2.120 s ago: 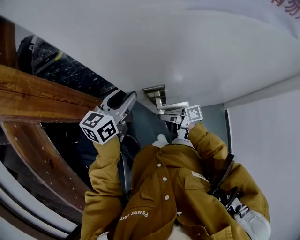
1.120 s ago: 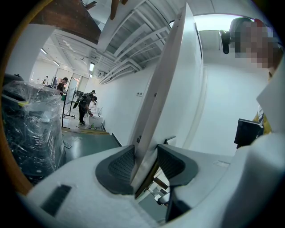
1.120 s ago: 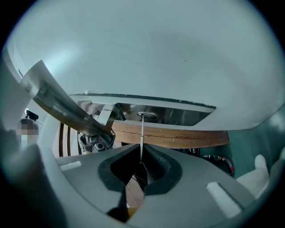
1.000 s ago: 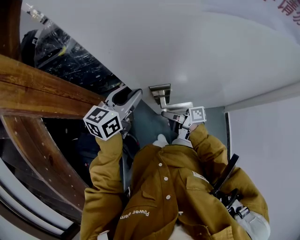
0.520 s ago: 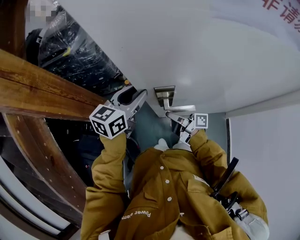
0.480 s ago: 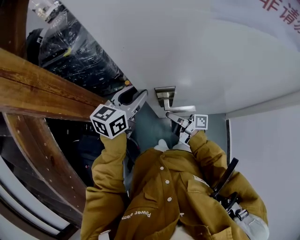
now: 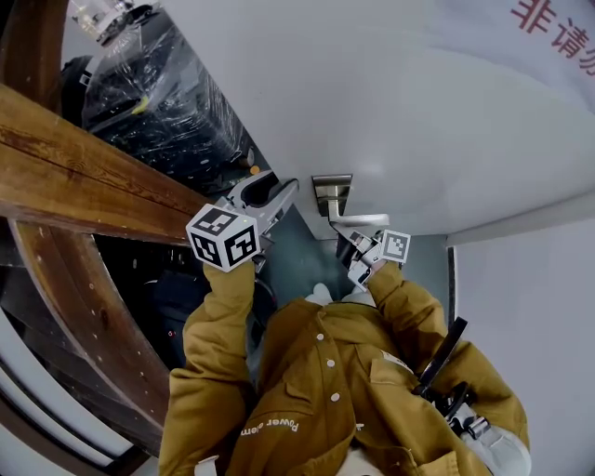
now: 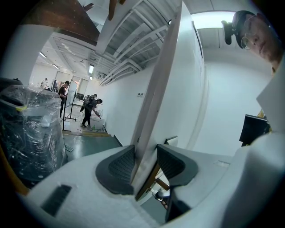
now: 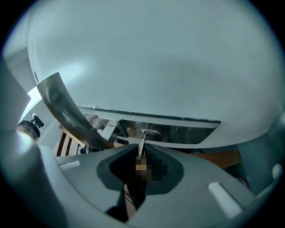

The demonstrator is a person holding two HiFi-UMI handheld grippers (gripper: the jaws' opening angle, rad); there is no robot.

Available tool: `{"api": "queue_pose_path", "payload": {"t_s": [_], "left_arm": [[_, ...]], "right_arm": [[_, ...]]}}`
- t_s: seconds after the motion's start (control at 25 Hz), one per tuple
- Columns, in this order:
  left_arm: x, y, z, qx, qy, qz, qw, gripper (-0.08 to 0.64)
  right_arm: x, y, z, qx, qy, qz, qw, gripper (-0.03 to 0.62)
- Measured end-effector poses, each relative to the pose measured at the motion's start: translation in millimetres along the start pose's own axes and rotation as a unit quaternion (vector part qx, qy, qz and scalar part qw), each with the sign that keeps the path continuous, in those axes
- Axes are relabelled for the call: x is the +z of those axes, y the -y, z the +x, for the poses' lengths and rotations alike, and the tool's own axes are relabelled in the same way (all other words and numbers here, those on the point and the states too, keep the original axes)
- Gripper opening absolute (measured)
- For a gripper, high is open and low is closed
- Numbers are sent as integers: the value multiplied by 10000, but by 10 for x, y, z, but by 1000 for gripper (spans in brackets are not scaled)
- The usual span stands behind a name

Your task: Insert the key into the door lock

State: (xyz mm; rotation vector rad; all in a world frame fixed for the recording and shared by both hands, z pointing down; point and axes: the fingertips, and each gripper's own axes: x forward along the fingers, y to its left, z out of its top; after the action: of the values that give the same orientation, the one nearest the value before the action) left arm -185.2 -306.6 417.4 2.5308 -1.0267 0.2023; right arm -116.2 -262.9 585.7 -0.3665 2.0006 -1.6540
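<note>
The white door [image 7: 418,121] carries a metal lock plate [image 7: 332,189] with a lever handle [image 7: 363,220]. My left gripper [image 7: 284,189] clamps the door edge [image 8: 153,120], one pad on each face. My right gripper [image 7: 356,244] sits just under the handle. In the right gripper view the key [image 9: 142,140] runs from between the pad tips up into the keyhole [image 9: 149,132] on the lock plate [image 9: 182,130], below the lever [image 9: 67,111]. The right gripper [image 9: 141,148] has its jaws opening, with the tips still against the key blade. The key's head is hidden by a mosaic patch.
A heavy wooden beam [image 7: 84,158] crosses on the left. Behind it stands a black bundle wrapped in plastic [image 7: 158,84]. A white wall [image 7: 530,307] meets the door on the right. People stand far down the hall [image 8: 91,111]. Red characters [image 7: 548,23] mark the door.
The right gripper has dropped slightly below the handle and tilted upward. The left gripper stays clamped on the door edge. The head view has shifted a little.
</note>
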Motion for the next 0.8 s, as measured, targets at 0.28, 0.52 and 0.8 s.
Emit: {"api": "queue_pose_path", "payload": {"t_s": [0.28, 0.52, 0.8], "left_arm": [[6, -3, -19, -65, 105, -182, 9998, 161], [-50, -62, -109, 334, 250, -331, 9986, 161], [-259, 2, -385, 807, 222, -340, 9959, 125]], "right_arm": [[47, -78, -10, 138, 70, 50, 9999, 136], [5, -117, -91, 182, -106, 118, 9997, 185], [-80, -255, -286, -81, -45, 137, 9999, 207]]}}
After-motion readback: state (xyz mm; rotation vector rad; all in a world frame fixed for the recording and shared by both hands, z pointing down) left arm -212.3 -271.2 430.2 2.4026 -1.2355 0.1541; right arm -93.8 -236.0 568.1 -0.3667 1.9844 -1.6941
